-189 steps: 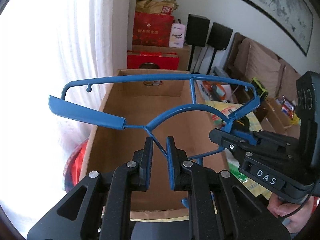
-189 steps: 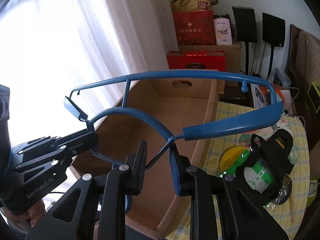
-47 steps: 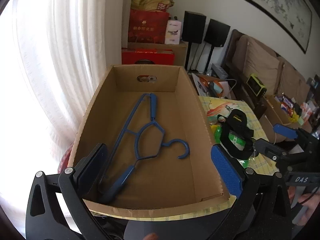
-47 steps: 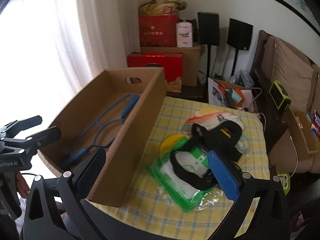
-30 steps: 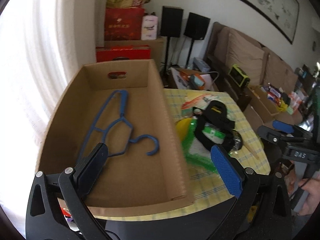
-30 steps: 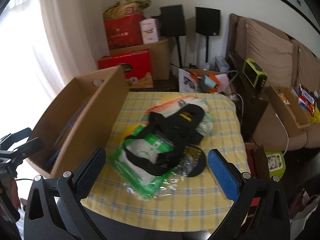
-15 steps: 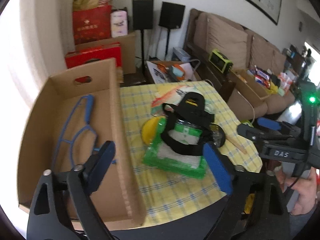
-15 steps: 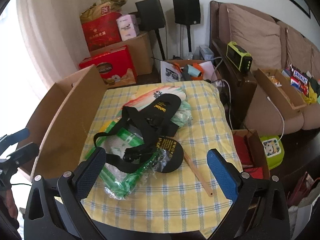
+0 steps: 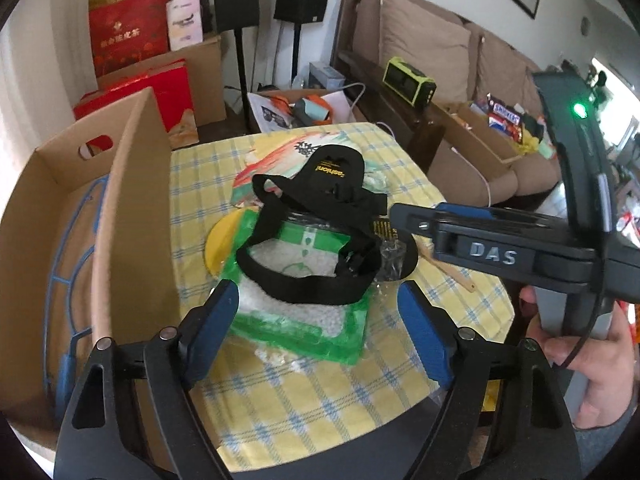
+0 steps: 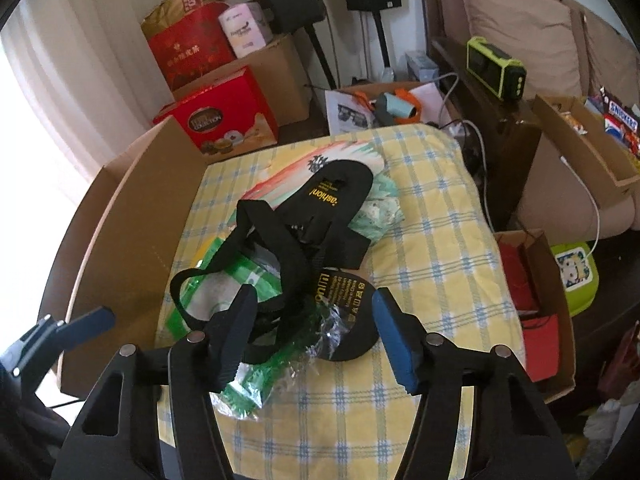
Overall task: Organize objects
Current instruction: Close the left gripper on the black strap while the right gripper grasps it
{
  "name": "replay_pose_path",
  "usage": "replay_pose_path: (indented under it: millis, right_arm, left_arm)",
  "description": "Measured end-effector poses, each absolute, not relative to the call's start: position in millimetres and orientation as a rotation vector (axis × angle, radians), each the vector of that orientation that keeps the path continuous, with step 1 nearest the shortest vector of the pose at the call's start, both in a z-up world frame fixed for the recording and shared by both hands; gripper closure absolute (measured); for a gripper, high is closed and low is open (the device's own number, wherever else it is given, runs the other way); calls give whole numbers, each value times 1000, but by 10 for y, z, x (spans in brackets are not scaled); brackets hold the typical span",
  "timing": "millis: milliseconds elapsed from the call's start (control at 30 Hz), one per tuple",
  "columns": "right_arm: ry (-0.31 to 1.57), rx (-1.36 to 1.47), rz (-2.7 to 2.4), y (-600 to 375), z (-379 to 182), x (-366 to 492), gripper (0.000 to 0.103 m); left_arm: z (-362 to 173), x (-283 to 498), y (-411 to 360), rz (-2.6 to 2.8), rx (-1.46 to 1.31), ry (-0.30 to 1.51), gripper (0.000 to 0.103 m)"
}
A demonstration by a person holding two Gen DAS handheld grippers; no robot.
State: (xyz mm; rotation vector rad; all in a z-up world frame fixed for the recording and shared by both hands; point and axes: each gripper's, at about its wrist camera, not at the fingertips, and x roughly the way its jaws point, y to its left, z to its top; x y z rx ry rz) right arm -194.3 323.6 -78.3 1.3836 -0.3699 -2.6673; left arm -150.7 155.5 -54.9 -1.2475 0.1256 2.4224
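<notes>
A black strapped sandal (image 9: 320,216) (image 10: 304,240) lies on a green and clear plastic bag (image 9: 304,312) (image 10: 224,276) on the yellow checked table (image 9: 312,400) (image 10: 432,240). A blue hanger (image 9: 72,264) lies inside the open cardboard box (image 9: 116,216) (image 10: 128,216) at the left. My left gripper (image 9: 320,328) is open and empty, hovering near the bag's front edge. My right gripper (image 10: 316,332) is open and empty, just above the sandal's straps; it also shows in the left wrist view (image 9: 408,220).
A yellow disc (image 9: 220,240) and a patterned sheet (image 10: 320,172) lie under the pile. A wooden stick (image 9: 452,272) lies at the table's right. Red gift boxes (image 10: 224,120), speakers (image 9: 236,0) and a sofa (image 9: 440,52) stand behind.
Both grippers let go of the blue hanger, which now lies in the box. Both have swung right from the box to over the sandal and bag, and moved closer.
</notes>
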Motion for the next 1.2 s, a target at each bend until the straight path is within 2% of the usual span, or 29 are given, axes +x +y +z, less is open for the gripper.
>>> replay_pose_path:
  millis: [200,367,533,767,833,900,967,1067,1200]
  right_arm:
    - [-374,1425,-2641,3226,-932,-2146,41]
    - [-369,1445,-2601,3172,-1037,-2318,41]
    - [-350,1458,-2566,3108,-1119,-2426,54]
    - [-376,1478,-2545,3116,-1241,-2501,64]
    - [-365,1472,-2541,3097,-1251,-2502,77]
    - [-364,1470,-2536,3078,-1266,-2497,84]
    - [-387,1453,-2534,3092,-1267,-2485,85]
    - [-480,1419,-2511,3165,-1241,-2462,91]
    - [-560,1366,-2494,3242,-1120,-2397,93]
  left_arm:
    - [-762,-1577,1743,2441,-1231,195,24]
    - [-936,-1636,1815,2423,-1216,183,24]
    - [-1027,-1671,1875,2406,-1216,181,25]
    - [-1151,-1786,1853,2347,-1276,88,52]
    - [-1206,-1805,1859,2337,-1294,89,60]
    - [-1220,-1795,1861,2343,-1277,88,67]
    - [-1216,-1798,1862,2327,-1278,72,83]
    - [-1201,-1811,1862,2307,-1287,37,90]
    - [-1067,-1767,1817,2317,-1233,7,91]
